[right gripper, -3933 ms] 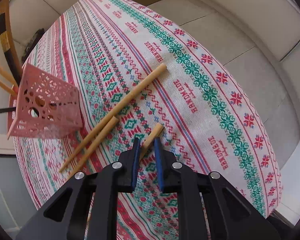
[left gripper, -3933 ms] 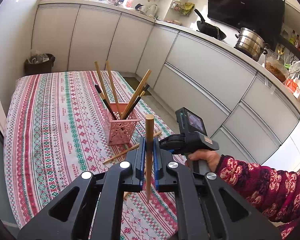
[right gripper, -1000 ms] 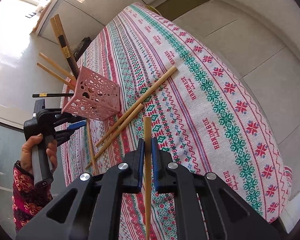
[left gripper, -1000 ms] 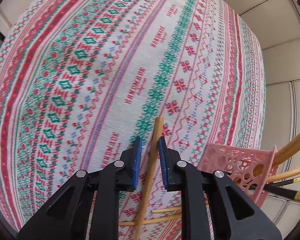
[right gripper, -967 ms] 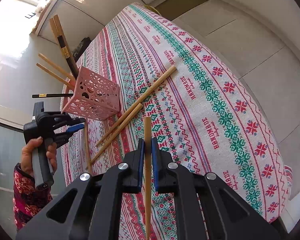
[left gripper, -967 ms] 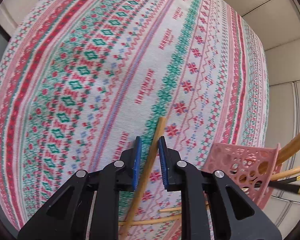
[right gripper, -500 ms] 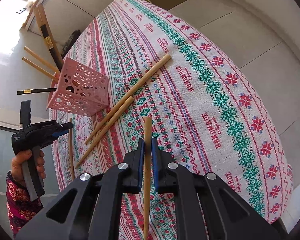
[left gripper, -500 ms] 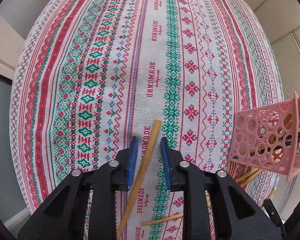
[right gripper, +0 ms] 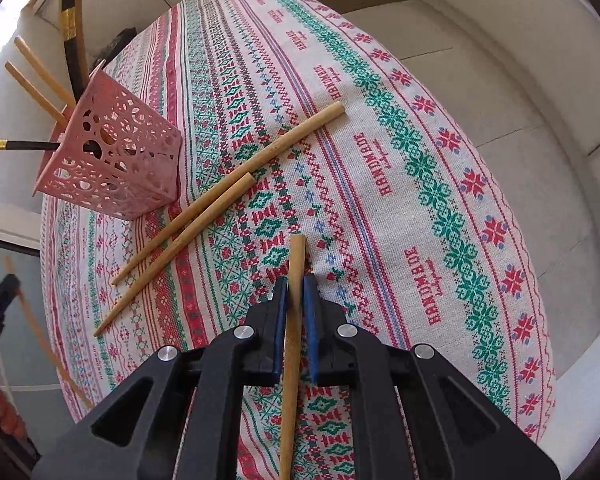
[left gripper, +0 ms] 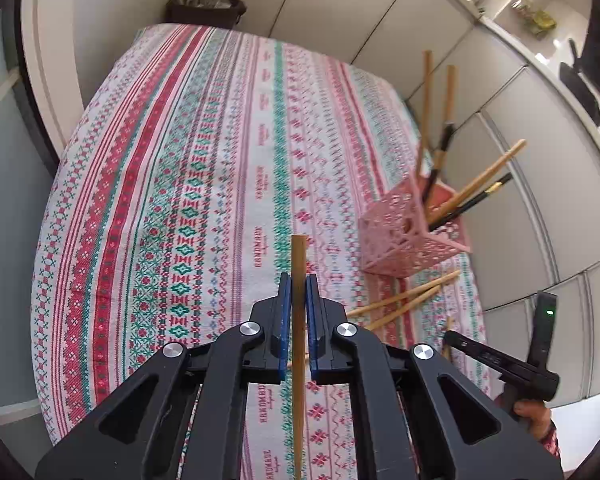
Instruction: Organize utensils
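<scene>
Bamboo chopstick [left gripper: 299, 320], plain and pale, clamped in left gripper [left gripper: 295, 292]; right gripper [right gripper: 295, 294] clamps another chopstick [right gripper: 294, 320].

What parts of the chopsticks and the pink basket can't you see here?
- Left wrist view: the held chopstick's lower end is cut off by the picture's bottom edge.
- Right wrist view: the other held chopstick is cut off the same way.
- Both views: the pink basket's walls hide the stored chopsticks' lower ends.
- Right wrist view: the left gripper is blurred at the edge.
</scene>
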`<state>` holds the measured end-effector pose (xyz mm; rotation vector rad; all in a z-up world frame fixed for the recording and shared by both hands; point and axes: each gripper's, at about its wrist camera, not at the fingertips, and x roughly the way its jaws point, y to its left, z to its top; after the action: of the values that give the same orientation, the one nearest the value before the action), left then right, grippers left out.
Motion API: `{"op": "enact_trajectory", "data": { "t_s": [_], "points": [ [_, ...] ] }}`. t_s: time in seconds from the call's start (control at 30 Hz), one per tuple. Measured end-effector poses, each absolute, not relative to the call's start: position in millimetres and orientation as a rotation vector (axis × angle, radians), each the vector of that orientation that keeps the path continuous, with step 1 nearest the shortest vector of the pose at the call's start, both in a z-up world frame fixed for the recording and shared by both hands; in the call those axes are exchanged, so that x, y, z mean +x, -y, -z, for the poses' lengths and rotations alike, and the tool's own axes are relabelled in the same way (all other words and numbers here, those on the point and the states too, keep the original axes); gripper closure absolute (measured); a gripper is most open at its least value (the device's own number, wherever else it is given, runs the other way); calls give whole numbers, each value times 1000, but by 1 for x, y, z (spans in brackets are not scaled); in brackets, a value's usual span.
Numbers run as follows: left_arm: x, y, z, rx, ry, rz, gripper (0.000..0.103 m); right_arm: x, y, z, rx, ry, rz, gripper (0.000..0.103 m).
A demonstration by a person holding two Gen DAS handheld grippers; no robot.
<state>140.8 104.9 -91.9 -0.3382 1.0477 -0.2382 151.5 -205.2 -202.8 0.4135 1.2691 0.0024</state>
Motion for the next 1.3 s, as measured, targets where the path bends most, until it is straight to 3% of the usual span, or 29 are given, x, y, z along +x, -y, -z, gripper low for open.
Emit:
{"op": "enact_trajectory", "data": {
  "t_s": [0.17, 0.37, 0.97, 1.3],
  "points": [
    [98, -95, 47, -250, -853, 309, 97, 156, 186, 200, 282, -1251, 27, 94],
    [60, -80, 18, -117, -705, 268, 97, 123, 205, 200, 420, -1166, 6, 95],
    [37, -43, -6, 62, -609, 149, 97, 55, 258, 99, 635, -879, -182, 95],
    [42, -21, -25, 75, -556, 174, 97, 46, 291, 71, 717, -777, -217, 95]
  ]
}}
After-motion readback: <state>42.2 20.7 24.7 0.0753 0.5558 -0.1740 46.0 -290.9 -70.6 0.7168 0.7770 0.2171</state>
